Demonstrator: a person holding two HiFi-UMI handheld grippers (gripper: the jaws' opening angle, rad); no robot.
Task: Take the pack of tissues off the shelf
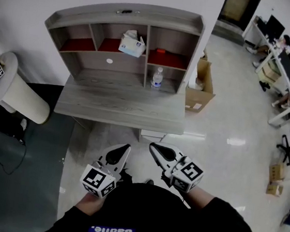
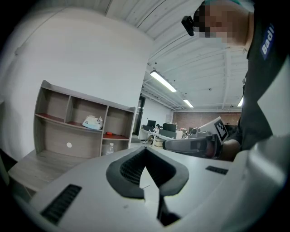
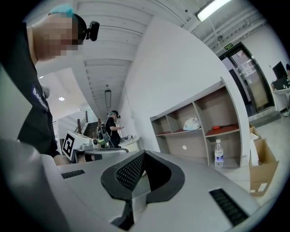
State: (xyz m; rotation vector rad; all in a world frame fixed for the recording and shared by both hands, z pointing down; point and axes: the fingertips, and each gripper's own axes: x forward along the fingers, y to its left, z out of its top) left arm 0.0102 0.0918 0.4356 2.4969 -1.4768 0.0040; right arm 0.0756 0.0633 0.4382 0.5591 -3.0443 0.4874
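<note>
Two tools hung low before the person, the left tool point(image 1: 124, 150) and the right tool point(image 1: 154, 149). Each had its jaws pressed together on nothing, and the tips angled toward one another. Ahead of them lay the grey counter point(image 1: 119, 110), and at its back stood the shelf point(image 1: 126, 13). The pack of tissues point(image 1: 132, 43) sat tilted in the upper middle compartment, well apart from both tools. A water bottle point(image 1: 157, 78) stood in the lower right compartment, and a cardboard box point(image 1: 200, 90) sat on the floor just beside the unit.

The reach had not begun, so most of the risk probably lay in the approach. A tool brought in with its jaws together would likely shove the soft pack deeper rather than take it. The dividers left little room, so widely parted jaws might knock them. A pinch on one loose corner could slip, dropping the pack onto the counter or against the bottle.
</note>
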